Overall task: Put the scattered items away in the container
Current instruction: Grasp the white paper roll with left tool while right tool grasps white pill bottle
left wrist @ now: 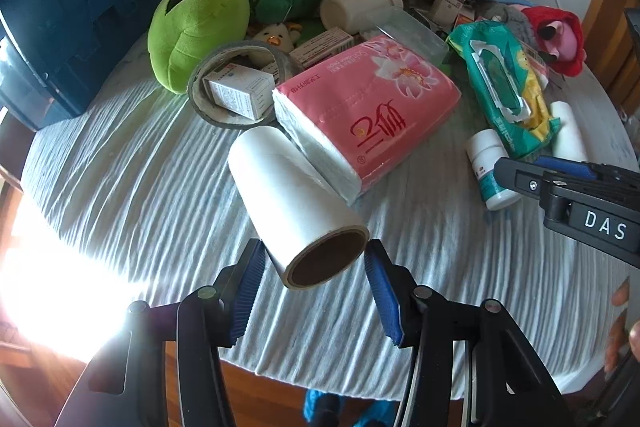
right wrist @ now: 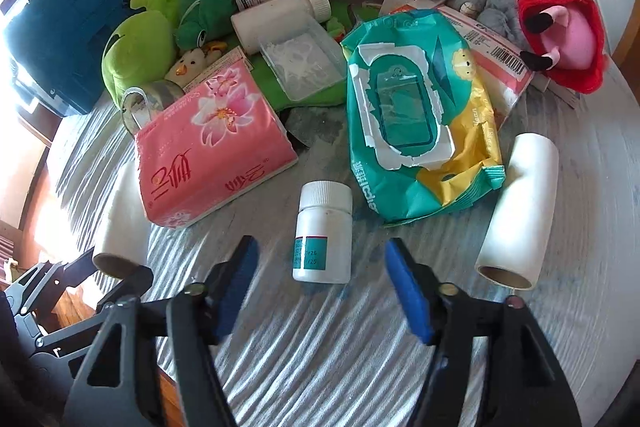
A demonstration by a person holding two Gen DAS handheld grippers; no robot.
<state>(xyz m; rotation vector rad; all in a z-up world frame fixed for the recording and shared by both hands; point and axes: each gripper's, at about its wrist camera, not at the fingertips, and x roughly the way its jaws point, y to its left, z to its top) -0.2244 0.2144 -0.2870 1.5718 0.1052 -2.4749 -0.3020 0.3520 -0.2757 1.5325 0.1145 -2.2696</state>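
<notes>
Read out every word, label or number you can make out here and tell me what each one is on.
"DAS": white letters on the right gripper.
"25": twice on the teal label of the small white bottle; the rest is too small.
Large red Chinese characters on the pink tissue pack.
White Chinese characters on the green wipes pack.
Small medicine boxes: too small to read.

Pink tissue pack (right wrist: 212, 143) with flower print and red lettering; beside it teal-and-yellow wipes pack (right wrist: 420, 119); behind, lime-green plush (right wrist: 136, 47); underneath, pale ribbed cloth (right wrist: 320, 347).
</notes>
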